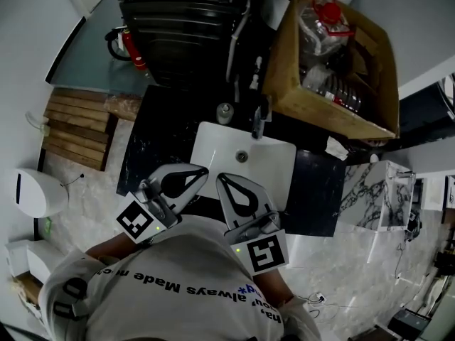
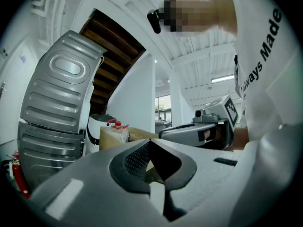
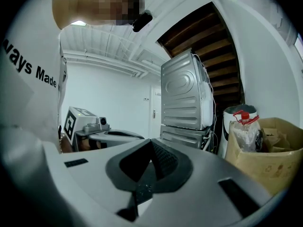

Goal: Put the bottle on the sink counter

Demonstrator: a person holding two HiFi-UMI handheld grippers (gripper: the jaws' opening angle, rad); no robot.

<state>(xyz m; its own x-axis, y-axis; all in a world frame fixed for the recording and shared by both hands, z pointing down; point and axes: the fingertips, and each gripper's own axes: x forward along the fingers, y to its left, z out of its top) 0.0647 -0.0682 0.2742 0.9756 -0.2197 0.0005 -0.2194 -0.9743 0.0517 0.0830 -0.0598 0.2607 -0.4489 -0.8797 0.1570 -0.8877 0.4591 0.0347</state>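
Note:
Several clear plastic bottles with red caps [image 1: 323, 20] lie in an open cardboard box [image 1: 370, 119] at the upper right, beyond the sink. One red-capped bottle [image 2: 116, 125] shows in the left gripper view, and the same kind of bottle [image 3: 244, 126] stands out of the box in the right gripper view. My left gripper [image 1: 202, 170] and right gripper [image 1: 222, 178] are held close to my chest, side by side over the near rim of the white basin [image 1: 213, 144]. Both are shut with nothing between the jaws, far from the bottles. The left gripper [image 2: 150, 143] and right gripper [image 3: 150, 143] point up and outward.
The black marble sink counter [image 1: 142, 155] surrounds the basin, with a faucet [image 1: 257, 123] and a small round item [image 1: 225, 111] at its back edge. A stacked grey appliance [image 3: 184, 98] stands behind. A wooden slat mat [image 1: 75, 130] lies on the floor to the left.

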